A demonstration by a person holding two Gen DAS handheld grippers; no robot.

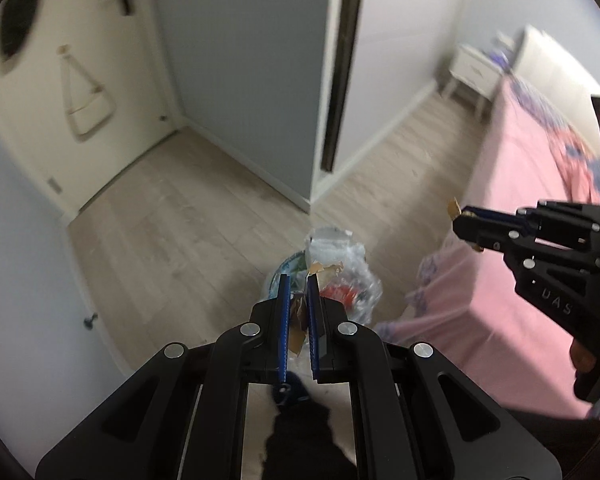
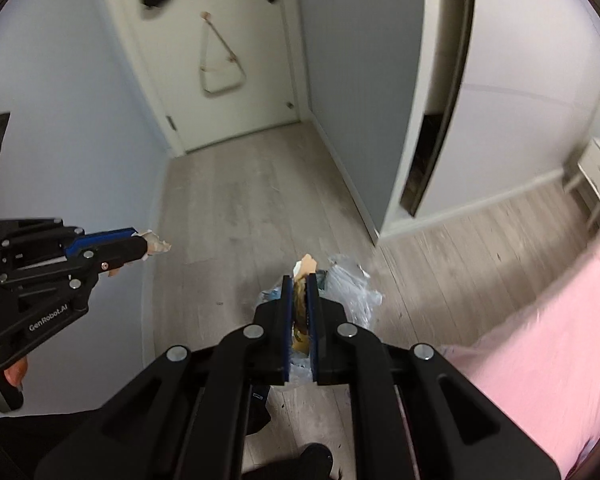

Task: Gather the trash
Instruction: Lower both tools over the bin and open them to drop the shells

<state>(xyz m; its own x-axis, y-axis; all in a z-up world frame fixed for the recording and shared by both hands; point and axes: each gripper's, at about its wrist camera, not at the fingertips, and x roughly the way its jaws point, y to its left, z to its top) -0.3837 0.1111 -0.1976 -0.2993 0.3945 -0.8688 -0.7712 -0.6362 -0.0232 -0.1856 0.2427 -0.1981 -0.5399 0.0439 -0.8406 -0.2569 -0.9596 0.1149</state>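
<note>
My left gripper [image 1: 297, 282] is shut on a brown scrap of wrapper [image 1: 298, 320] and holds it above a clear plastic trash bag [image 1: 352, 276] on the floor. The bag holds crumpled wrappers and something red. My right gripper [image 2: 299, 282] is shut on a tan scrap of paper [image 2: 305, 266], also above the bag [image 2: 350, 288]. In the left wrist view the right gripper [image 1: 462, 220] comes in from the right with its scrap [image 1: 454, 208]. In the right wrist view the left gripper [image 2: 140, 240] comes in from the left with its scrap [image 2: 158, 243].
A bed with a pink cover [image 1: 512, 208] stands on the right, close to the bag. A grey wall corner [image 1: 260, 80] and a dark-edged sliding door [image 1: 342, 64] rise ahead. A white door [image 2: 220, 48] with a hanging bag closes the hallway. A white nightstand [image 1: 474, 70] stands far right.
</note>
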